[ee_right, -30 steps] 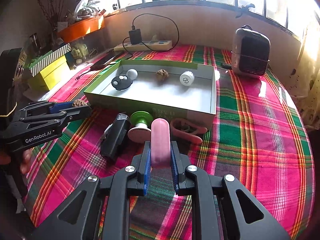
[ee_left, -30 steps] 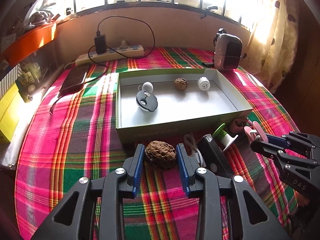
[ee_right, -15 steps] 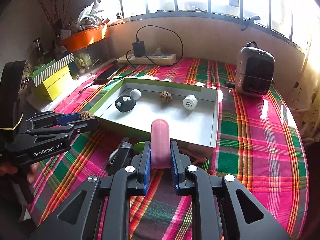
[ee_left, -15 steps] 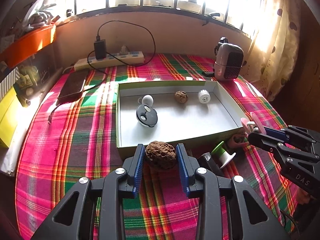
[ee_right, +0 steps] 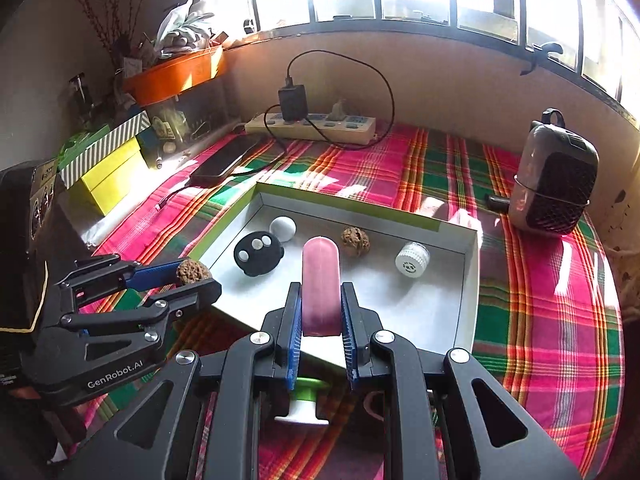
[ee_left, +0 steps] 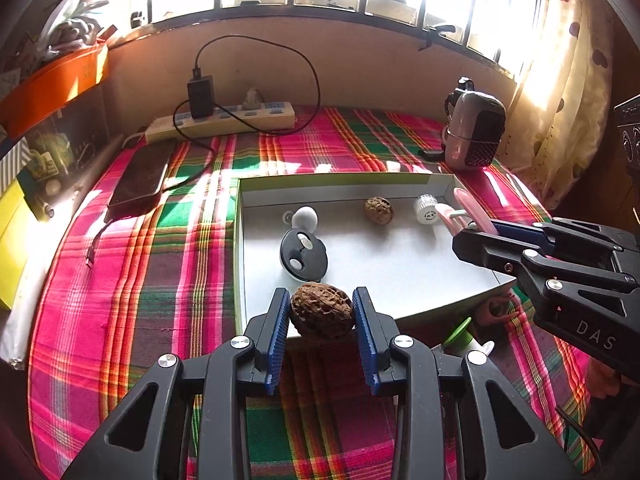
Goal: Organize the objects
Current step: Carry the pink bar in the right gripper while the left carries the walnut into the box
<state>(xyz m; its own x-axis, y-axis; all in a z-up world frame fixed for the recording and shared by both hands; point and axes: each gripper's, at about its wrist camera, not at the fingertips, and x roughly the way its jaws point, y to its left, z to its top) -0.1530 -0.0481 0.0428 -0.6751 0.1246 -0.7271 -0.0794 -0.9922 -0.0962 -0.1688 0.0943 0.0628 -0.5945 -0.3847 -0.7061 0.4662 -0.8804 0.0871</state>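
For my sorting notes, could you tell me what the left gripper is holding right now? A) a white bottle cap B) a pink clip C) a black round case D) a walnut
D: the left gripper has its blue pads pressed on either side of a wrinkled brown walnut, held above the near edge of the box.

Left gripper (ee_left: pixel 322 312): both blue pads pressed on a brown walnut (ee_left: pixel 322 315), jaws fairly wide, pointing steeply downward. Right gripper (ee_right: pixel 320 312): jaws narrow, clamped on a pink rounded piece (ee_right: pixel 321 286) standing up between the pads; similar downward pitch. The person's hands are mostly hidden; possibly a fingertip under the right gripper body.
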